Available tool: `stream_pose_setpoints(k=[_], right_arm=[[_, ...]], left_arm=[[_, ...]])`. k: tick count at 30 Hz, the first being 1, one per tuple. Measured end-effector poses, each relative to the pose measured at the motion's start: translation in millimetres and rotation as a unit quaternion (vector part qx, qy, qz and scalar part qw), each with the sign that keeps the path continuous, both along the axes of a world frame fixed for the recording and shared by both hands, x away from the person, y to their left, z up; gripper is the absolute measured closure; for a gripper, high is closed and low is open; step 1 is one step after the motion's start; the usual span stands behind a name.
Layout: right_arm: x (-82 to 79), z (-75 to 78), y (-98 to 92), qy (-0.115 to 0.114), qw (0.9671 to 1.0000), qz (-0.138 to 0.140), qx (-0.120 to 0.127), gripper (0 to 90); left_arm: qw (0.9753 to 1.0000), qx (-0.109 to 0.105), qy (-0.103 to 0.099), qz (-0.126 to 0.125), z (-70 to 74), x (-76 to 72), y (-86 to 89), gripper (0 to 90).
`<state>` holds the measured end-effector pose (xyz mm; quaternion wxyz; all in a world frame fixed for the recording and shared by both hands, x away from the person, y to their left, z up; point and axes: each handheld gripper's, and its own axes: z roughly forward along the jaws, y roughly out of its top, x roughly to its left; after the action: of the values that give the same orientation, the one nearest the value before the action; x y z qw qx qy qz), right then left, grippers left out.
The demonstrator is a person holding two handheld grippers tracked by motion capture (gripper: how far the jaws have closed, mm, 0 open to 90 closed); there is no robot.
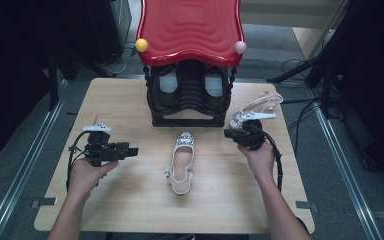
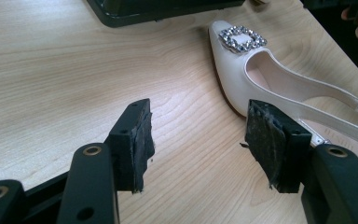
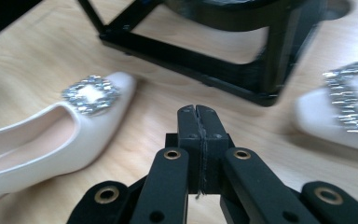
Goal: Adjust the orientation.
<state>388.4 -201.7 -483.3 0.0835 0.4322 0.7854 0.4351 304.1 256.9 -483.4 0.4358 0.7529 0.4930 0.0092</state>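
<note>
The left gripper (image 2: 196, 149) has its jaws spread wide with nothing between them, low over the pale wooden table (image 1: 130, 200), and the white pointed slingback shoe with a rhinestone buckle (image 2: 270, 79) lies just beside its right-hand pad, toe pointing towards the rack. The likely slip is that one pad meets the thin upper edge or the loose heel strap, so the shoe twists or slides on the smooth wood instead of lifting. The right gripper (image 3: 198, 116) is pressed fully closed and empty, between this shoe and the second white buckled shoe (image 1: 255, 111), near both, and could nudge either. Beyond stands the black shoe rack with a red wavy top (image 1: 190, 95).
</note>
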Motion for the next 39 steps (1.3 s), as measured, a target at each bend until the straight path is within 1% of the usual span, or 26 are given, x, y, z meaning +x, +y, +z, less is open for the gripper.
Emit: stream_pose_setpoints(k=[1, 3, 5, 7, 8, 9, 10, 11, 13, 14, 19, 22, 24, 25, 28, 30, 31, 33, 34, 35, 37, 39], right_arm=[[2.2, 0.6, -3.5, 0.002, 1.0, -0.006, 0.003, 90.0], [6.6, 0.9, -9.9, 0.002, 0.9998, -0.019, -0.002, 90.0], [10.3, -0.1, -16.2, 0.007, 0.9994, -0.033, 0.003, 90.0], [14.1, -1.2, -21.4, 0.007, 0.9991, -0.041, 0.004, 90.0], [15.7, -1.2, -23.0, 0.009, 0.9988, -0.048, 0.007, 90.0], [18.3, -0.3, -23.8, 0.014, 0.9987, -0.048, 0.004, 90.0], [21.2, 0.9, -24.2, 0.01, 0.9987, -0.051, -0.004, 90.0], [24.4, 1.8, -25.5, 0.002, 0.9984, -0.057, -0.008, 90.0], [32.6, 2.3, -30.2, 0.005, 0.9975, -0.071, -0.003, 90.0], [37.0, 2.2, -33.1, 0.003, 0.9969, -0.078, -0.011, 90.0], [58.2, 1.0, -50.1, 0.005, 0.9934, -0.113, -0.02, 90.0], [68.8, 0.8, -57.4, 0.003, 0.9917, -0.125, -0.029, 90.0], [73.5, -1.0, -60.8, 0.0, 0.9907, -0.133, -0.027, 90.0], [75.4, -3.0, -62.4, -0.001, 0.9902, -0.136, -0.031, 90.0], [79.8, -11.0, -67.4, 0.01, 0.9887, -0.145, -0.037, 90.0], [81.4, -13.6, -69.4, 0.013, 0.9883, -0.149, -0.031, 90.0], [82.3, -14.2, -69.9, 0.014, 0.9887, -0.146, -0.032, 90.0], [85.2, -13.7, -67.8, 0.024, 0.9888, -0.143, -0.037, 90.0], [86.0, -13.9, -66.8, 0.018, 0.9892, -0.14, -0.039, 90.0], [86.9, -14.0, -65.3, 0.019, 0.9894, -0.139, -0.038, 90.0], [88.6, -14.7, -62.6, 0.021, 0.9897, -0.136, -0.038, 90.0], [90.0, -15.8, -60.5, 0.024, 0.9898, -0.133, -0.043, 90.0]], left_arm=[[1.0, 0.001, -0.001, -0.001, -0.1, 0.0, -0.5, 41.7], [1.0, 0.001, -0.004, -0.002, -0.1, 0.1, -1.1, 41.7], [1.0, 0.002, -0.003, -0.004, -0.2, 0.3, -1.7, 41.8], [1.0, 0.005, -0.004, -0.006, -0.8, 1.0, -1.9, 41.8], [1.0, 0.005, -0.003, -0.006, -1.1, 1.2, -2.0, 41.9], [1.0, 0.003, -0.002, -0.003, -1.8, 1.5, -2.8, 41.9], [1.0, 0.004, -0.001, -0.003, -2.2, 1.7, -3.3, 41.9], [1.0, 0.006, -0.001, -0.006, -2.8, 2.3, -3.9, 41.9], [1.0, 0.007, 0.001, -0.006, -2.9, 2.4, -5.5, 42.0], [0.9999, 0.008, -0.001, -0.007, -3.2, 2.4, -6.2, 42.0], [0.9999, 0.01, -0.001, -0.013, -4.3, 2.2, -9.5, 42.5], [0.9999, 0.009, -0.005, -0.013, -4.6, 1.8, -10.3, 42.8], [0.9999, 0.007, -0.005, -0.01, -4.5, 1.1, -10.7, 42.8], [0.9999, 0.006, -0.006, -0.011, -4.5, 0.8, -10.4, 42.8], [0.9999, 0.007, -0.007, -0.01, -5.1, -1.0, -10.3, 42.8], [0.9999, 0.009, -0.007, -0.011, -5.3, -2.5, -9.1, 42.8], [0.9999, 0.01, -0.009, -0.007, -5.6, -3.3, -8.5, 42.8], [0.9999, 0.007, -0.005, -0.005, -5.6, -5.0, -6.7, 42.8], [0.9999, 0.01, -0.006, -0.005, -5.9, -5.8, -5.8, 42.8], [0.9999, 0.009, -0.007, 0.0, -6.4, -6.8, -5.5, 42.8], [1.0, 0.008, -0.005, 0.0, -6.6, -8.2, -3.8, 42.7], [0.9999, 0.01, -0.006, 0.004, -6.7, -9.6, -2.8, 42.7]])
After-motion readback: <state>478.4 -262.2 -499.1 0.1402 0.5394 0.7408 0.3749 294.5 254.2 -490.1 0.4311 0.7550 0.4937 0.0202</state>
